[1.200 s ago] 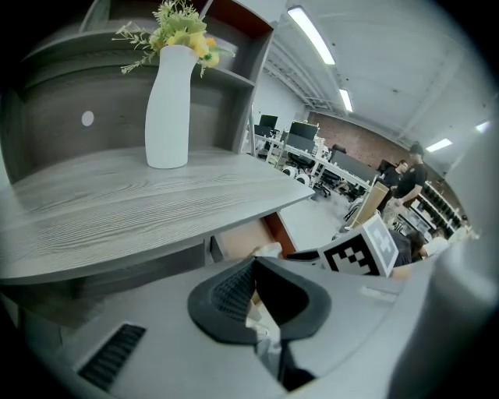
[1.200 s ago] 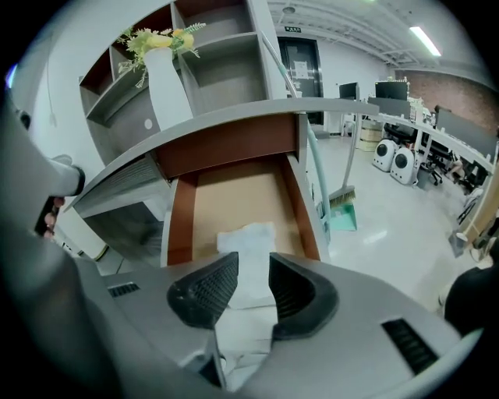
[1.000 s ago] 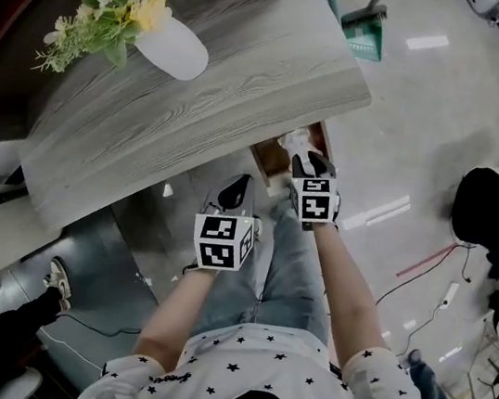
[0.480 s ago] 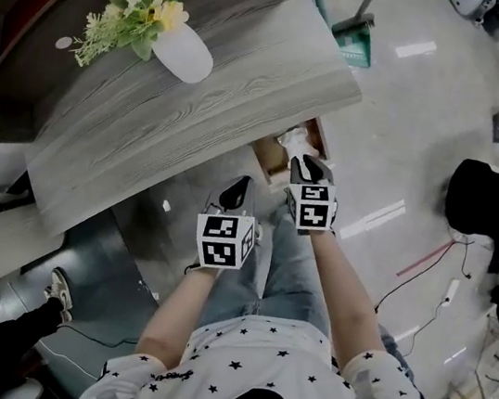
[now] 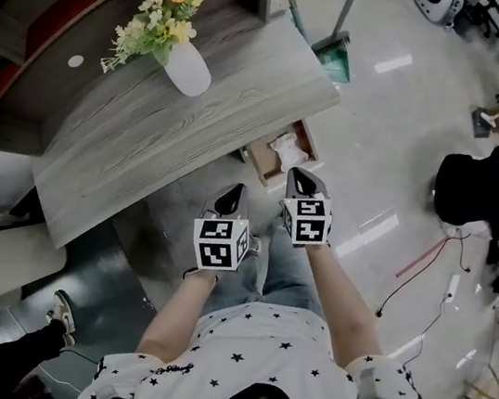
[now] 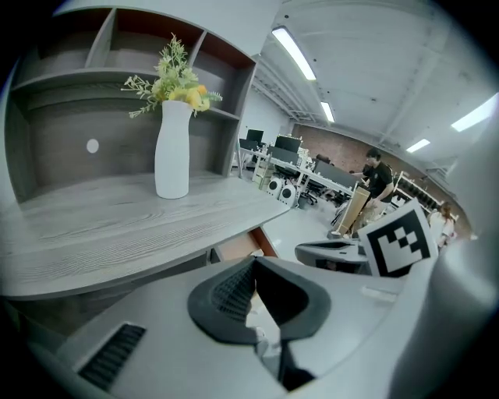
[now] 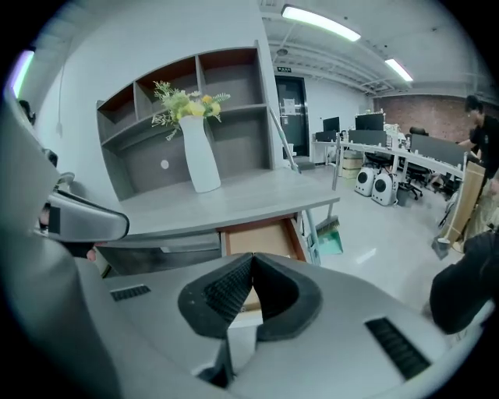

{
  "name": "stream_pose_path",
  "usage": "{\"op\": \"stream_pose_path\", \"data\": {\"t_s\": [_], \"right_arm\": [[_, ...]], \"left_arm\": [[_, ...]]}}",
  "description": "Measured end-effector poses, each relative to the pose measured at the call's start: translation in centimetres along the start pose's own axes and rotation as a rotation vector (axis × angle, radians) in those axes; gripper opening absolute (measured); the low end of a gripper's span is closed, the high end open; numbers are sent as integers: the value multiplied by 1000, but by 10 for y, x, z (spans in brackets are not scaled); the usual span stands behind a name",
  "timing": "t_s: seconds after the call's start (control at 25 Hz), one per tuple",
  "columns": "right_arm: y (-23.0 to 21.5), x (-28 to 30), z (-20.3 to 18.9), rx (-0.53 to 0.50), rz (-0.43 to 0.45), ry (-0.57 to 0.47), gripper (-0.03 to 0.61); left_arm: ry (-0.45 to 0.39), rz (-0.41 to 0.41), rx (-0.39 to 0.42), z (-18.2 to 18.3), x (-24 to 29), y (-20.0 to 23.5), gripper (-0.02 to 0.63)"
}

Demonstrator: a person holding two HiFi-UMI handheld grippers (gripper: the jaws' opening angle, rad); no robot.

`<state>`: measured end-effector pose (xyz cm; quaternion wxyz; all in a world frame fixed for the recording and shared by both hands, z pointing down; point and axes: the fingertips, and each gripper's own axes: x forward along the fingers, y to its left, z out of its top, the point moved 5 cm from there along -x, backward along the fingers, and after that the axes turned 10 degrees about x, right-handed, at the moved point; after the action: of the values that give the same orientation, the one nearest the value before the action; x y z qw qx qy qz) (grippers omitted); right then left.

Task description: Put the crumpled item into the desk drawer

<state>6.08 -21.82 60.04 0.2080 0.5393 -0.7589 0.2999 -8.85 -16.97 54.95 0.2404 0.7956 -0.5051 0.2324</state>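
Observation:
The crumpled white item (image 5: 287, 149) lies inside the open wooden drawer (image 5: 260, 160) under the grey desk (image 5: 175, 135). My right gripper (image 5: 301, 183) hovers just short of the drawer, shut, with nothing between its jaws. My left gripper (image 5: 230, 202) is beside it, a little nearer the person, also shut and empty. In the right gripper view the right gripper (image 7: 251, 261) points at the open drawer (image 7: 257, 238); the item is hidden behind the jaws. In the left gripper view the left gripper (image 6: 253, 263) faces the desk edge, with the right gripper (image 6: 335, 253) at its right.
A white vase with yellow flowers (image 5: 182, 61) stands on the desk below a shelf unit (image 7: 195, 101). A green dustpan and broom (image 5: 333, 57) lean by the desk's far corner. A person in black (image 5: 477, 188) is on the floor at right, with cables (image 5: 422, 268) nearby.
My right gripper has drawn back from the drawer toward the person, and the crumpled item stays in the drawer. The left gripper has held its place.

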Motion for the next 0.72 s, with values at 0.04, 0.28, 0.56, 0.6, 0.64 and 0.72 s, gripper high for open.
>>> {"op": "stream_pose_path", "data": {"t_s": [0.04, 0.28, 0.56, 0.6, 0.64, 0.72], "right_arm": [[2, -8, 2, 3, -1, -13, -6], [18, -52, 11, 5, 6, -85, -6], [36, -97, 20, 3, 14, -168, -6], [38, -103, 21, 7, 16, -177, -6], [40, -109, 21, 11, 19, -183, -6], [44, -121, 21, 10, 24, -197, -6]], "left_arm": [[-5, -3, 5, 1, -5, -2, 12], [-38, -23, 33, 7, -30, -9, 12], [-82, -51, 78, 16, -59, -20, 12], [-86, -54, 84, 16, -63, -21, 12], [-90, -55, 89, 16, -68, -22, 12], [-100, -57, 98, 16, -77, -24, 12]]}}
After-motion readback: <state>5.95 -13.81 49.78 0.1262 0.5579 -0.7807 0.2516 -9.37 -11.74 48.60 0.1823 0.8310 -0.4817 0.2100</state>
